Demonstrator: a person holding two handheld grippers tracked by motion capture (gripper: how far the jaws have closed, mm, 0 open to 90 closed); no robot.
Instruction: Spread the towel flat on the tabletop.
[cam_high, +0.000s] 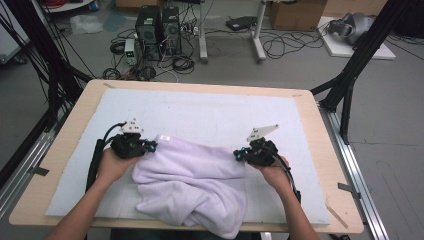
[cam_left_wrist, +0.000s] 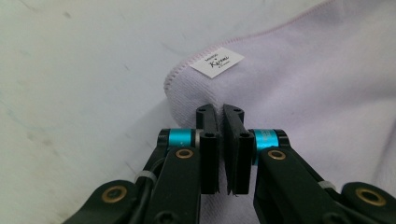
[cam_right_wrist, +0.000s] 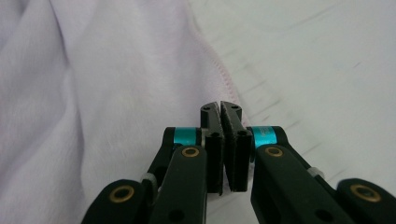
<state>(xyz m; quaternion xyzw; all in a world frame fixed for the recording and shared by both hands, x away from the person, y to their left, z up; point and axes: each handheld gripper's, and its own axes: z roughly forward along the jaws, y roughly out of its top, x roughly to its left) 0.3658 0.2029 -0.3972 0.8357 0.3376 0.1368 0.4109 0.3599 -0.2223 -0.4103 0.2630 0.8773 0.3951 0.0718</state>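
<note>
On the surface (cam_high: 310, 150), covered by a white mat (cam_high: 210, 115), a lilac towel (cam_high: 192, 182) lies crumpled at the near middle, its lower part hanging over the near edge. Left claw (cam_high: 150, 145) sits at the towel's far left corner, jaws pressed together; in the left gripper view the towel's edge sits right at the tips, whether cloth is pinched is unclear. Right claw (cam_high: 239, 154) is at the towel's right edge, jaws likewise closed, hem just by the tips. A small white label (cam_left_wrist: 217, 62) lies on the corner beyond the left claw.
</note>
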